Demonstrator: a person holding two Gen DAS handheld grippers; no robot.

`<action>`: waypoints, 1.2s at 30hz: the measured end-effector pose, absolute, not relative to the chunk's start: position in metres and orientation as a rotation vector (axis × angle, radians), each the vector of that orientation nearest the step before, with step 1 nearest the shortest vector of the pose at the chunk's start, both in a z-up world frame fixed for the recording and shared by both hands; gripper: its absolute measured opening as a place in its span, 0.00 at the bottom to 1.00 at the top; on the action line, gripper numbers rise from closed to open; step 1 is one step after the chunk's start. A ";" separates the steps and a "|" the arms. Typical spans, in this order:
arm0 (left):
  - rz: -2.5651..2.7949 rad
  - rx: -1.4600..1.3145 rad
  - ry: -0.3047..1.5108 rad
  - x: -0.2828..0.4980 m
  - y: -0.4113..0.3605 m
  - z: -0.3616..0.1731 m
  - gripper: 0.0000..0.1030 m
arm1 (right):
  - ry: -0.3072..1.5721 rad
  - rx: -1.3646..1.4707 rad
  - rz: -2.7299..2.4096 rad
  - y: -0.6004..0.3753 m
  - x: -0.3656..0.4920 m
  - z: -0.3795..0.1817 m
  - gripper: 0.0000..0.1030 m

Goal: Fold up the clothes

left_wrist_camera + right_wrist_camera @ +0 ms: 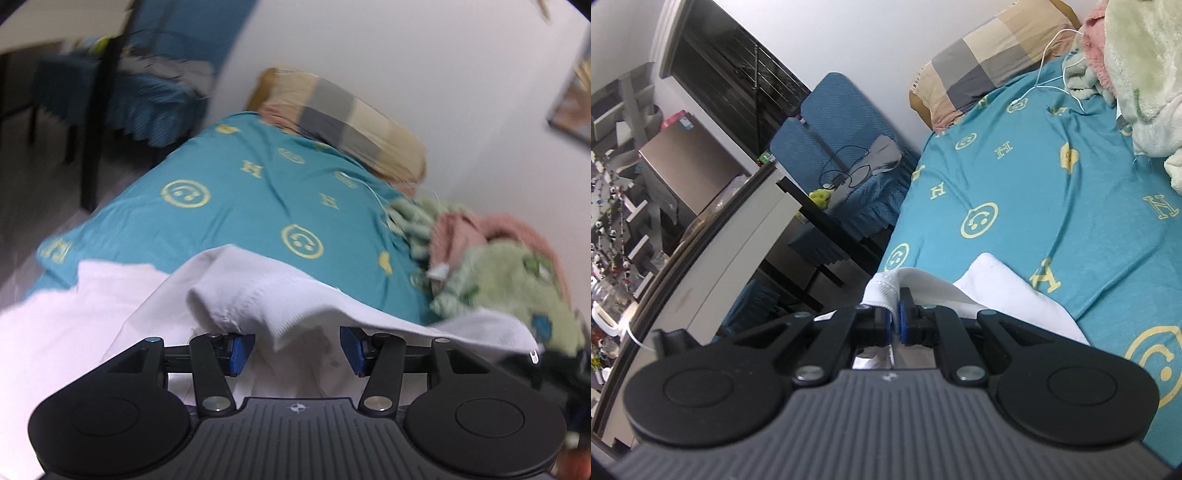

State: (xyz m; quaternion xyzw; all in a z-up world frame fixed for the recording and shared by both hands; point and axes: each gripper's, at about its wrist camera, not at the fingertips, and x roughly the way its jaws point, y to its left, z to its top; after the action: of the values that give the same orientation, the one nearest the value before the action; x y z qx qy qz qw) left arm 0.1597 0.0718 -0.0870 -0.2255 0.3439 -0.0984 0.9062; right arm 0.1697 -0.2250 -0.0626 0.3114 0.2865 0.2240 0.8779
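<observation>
White garment (258, 291) is draped at the near edge of the bed (236, 206). It's thin, floppy and light, so best pinched by its ribbed hem. My right claw (894, 317) is clenched on that hem; my left claw (297, 349) is released (cloth hanging loose between the pads).

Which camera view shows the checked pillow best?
The right wrist view: the checked pillow is sharp there, its grey and beige squares clear, against the wall. The left wrist view shows it whole but motion-blurred.
</observation>
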 end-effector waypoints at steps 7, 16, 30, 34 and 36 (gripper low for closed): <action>-0.094 -0.608 0.704 0.160 0.102 -0.091 0.42 | 0.559 0.652 0.449 -0.226 0.164 -0.061 0.08; -0.010 -0.511 0.614 0.147 0.105 -0.072 0.02 | 0.539 0.419 0.120 -0.216 0.161 -0.071 0.08; -0.254 -0.442 -0.047 0.040 0.121 0.229 0.02 | -0.074 0.295 0.073 -0.197 0.063 0.177 0.08; -0.327 -0.406 -0.133 -0.009 0.121 0.327 0.02 | -0.209 0.284 0.091 -0.198 0.009 0.265 0.08; -0.348 -0.399 -0.162 -0.038 0.123 0.365 0.02 | -0.260 0.295 0.112 -0.199 -0.024 0.300 0.08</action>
State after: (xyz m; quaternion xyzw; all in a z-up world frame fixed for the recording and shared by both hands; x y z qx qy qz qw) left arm -0.0381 0.1232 0.3645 -0.1971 -0.0801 -0.1720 0.9619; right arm -0.0243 -0.1992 0.3002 0.1465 -0.1292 0.0555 0.9792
